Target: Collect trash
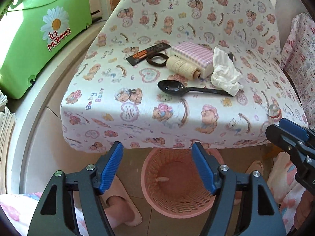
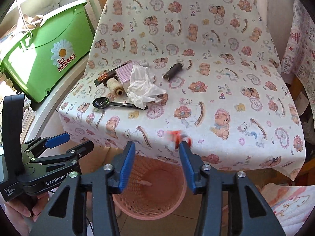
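My left gripper (image 1: 157, 169) hangs with its jaws spread and nothing between them. Straight below it and a little ahead sits the pink basket (image 1: 177, 206) on the floor, with one small pale scrap (image 1: 162, 179) at its bottom. My right gripper (image 2: 156, 163) is also spread, over the same basket (image 2: 149, 206). At the tip of its right finger there is a blurred red-and-white thing (image 2: 178, 135); I cannot tell what it is or whether it touches the pad.

Ahead of both grippers, past the basket, is the worktop (image 1: 110, 106), draped in a bear-print cloth. The rest of the trash lies on it, well beyond my fingers. From the left gripper, a black spoon (image 1: 189, 90) is nearest, bowl to the left. A crumpled tissue (image 1: 224, 72) covers the end of its handle, ahead and to the right. Behind the spoon lies a spool of cream thread (image 1: 183, 67), touching a pink checked pack (image 1: 192, 56). Left of the spool is a brown ring (image 1: 155, 59), and beyond that a dark sachet (image 1: 147, 54).

From the right gripper, a small dark tube (image 2: 173, 71) lies farther ahead, apart from the tissue and to its right.

Far left of both grippers stands a green bin (image 1: 39, 39) with a daisy logo. A slippered foot (image 1: 122, 206) shows below my left gripper.
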The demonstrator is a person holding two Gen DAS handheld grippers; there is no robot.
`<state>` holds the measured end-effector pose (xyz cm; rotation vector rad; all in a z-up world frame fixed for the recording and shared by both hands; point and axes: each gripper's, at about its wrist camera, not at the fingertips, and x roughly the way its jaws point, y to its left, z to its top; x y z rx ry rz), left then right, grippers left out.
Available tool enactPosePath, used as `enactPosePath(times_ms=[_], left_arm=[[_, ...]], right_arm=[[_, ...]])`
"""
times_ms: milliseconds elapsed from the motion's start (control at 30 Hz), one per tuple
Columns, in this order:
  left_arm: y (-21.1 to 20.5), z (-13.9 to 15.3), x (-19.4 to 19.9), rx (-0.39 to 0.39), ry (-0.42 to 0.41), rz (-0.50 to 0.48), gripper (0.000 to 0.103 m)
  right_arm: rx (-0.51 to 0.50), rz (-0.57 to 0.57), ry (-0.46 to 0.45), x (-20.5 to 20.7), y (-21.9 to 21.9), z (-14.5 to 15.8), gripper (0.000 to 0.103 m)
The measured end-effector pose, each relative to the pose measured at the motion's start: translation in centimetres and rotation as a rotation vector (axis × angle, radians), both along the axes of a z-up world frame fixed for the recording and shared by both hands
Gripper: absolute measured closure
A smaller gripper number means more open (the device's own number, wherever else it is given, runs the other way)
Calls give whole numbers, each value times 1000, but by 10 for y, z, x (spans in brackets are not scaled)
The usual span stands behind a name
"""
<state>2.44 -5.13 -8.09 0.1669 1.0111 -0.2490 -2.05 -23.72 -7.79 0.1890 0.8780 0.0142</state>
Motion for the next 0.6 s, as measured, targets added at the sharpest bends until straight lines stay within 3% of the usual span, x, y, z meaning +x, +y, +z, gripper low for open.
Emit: enactPosePath(times_ms=[100, 233, 333, 400, 467, 533, 600], left_arm=[[0, 4, 1, 5, -48, -9, 20], [-1, 6, 3, 20, -83, -6, 20], [4, 6, 3, 27, -79, 8, 20], [9, 9, 3, 21, -80, 24, 20], [14, 12, 5, 20, -88, 39, 20], [19, 15, 5, 17, -98, 54, 20], [22, 17, 7, 14, -102, 62, 20]], right_arm=[[-14, 1, -24, 0, 4, 5, 44], [-23, 32, -38, 1, 9, 7, 43], [70, 87, -12, 2, 9, 6, 45], [152, 129, 28, 3, 6, 2, 61], [196, 160, 75, 4, 8, -5, 87], [210, 178, 109, 5, 10, -14, 98], [205, 199, 139, 6, 16, -24, 100]])
